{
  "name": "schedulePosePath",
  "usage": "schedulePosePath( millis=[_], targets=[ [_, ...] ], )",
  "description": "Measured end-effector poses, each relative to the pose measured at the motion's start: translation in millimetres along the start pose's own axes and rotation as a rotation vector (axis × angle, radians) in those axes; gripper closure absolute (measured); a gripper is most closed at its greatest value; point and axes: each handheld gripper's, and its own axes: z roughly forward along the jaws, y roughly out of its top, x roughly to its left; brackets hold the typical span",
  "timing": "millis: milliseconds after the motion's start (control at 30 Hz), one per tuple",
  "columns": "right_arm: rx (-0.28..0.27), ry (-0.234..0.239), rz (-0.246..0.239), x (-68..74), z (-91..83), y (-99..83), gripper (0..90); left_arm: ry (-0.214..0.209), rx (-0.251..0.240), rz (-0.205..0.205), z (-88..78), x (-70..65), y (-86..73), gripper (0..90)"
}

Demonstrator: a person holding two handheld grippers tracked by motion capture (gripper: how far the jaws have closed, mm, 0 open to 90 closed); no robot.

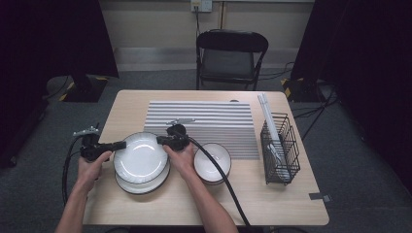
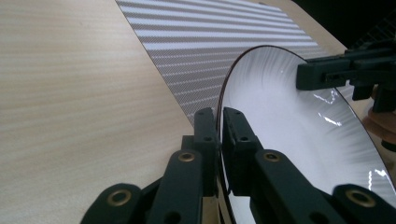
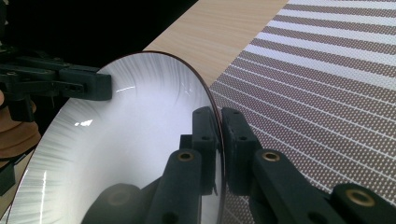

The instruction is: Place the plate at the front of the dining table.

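High view: a white plate [image 1: 141, 155] is held above a second plate [image 1: 145, 184] lying on the near left part of the wooden table [image 1: 272, 204]. The left gripper [image 1: 119, 144] clamps its left rim and the right gripper [image 1: 160, 140] clamps its right rim, each carried by a hand. Just right of the plates sits a white bowl [image 1: 213, 162] with a dark rim. A striped mat [image 1: 214, 124] lies beyond the plates toward the far side, and a black wire basket [image 1: 279, 150] stands at the right edge. A folding chair [image 1: 229, 58] is behind the table.

Left gripper view: the left gripper [image 2: 219, 126] has its jaws pressed tight on the thin rim of the white plate [image 2: 299, 140], one jaw on each face. The right gripper [image 2: 308, 77] grips the opposite rim farther off. The striped mat [image 2: 201, 51] and bare table [image 2: 70, 107] lie below.

Right gripper view: the right gripper [image 3: 218, 128] is closed narrowly on the plate's [image 3: 126, 154] edge, while the left gripper [image 3: 100, 86] bites the far rim. The striped mat [image 3: 317, 102] spreads to the right.
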Motion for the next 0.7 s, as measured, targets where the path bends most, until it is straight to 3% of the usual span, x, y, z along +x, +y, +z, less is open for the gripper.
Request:
schedulePosePath(
  millis=[233, 467, 533, 567, 600, 633, 700],
  targets=[
    [-0.010, -0.006, 0.006, -0.4, 1.6, 4.5, 84.4, 0.018, -0.007, 0.013, 0.1, -0.3, 4.6, 85.4],
    [-0.006, -0.008, 0.012, -1.9, 2.8, 4.1, 84.3, -0.012, -0.013, -0.005, 0.5, 3.6, 3.7, 84.9],
    [-0.005, -0.008, 0.006, -1.8, 2.6, 4.1, 84.5, -0.034, 0.003, -0.025, 0.4, 2.9, 3.3, 78.6],
    [-0.005, -0.010, 0.003, -1.7, 2.6, 4.0, 84.6, -0.022, 0.009, -0.013, 0.6, 2.2, 3.4, 75.3],
    [-0.002, -0.009, 0.002, -1.7, 2.5, 3.8, 84.7, 0.002, 0.014, -0.009, 1.0, 1.2, 3.2, 78.6],
    [-0.002, -0.008, 0.003, -1.9, 2.4, 3.5, 84.6, -0.001, 0.002, -0.022, 1.2, 1.4, 2.3, 83.8],
    [0.001, -0.005, 0.004, -2.1, 2.3, 3.3, 84.5, -0.008, -0.004, -0.020, 0.9, 2.7, 1.5, 84.7]
  ],
)
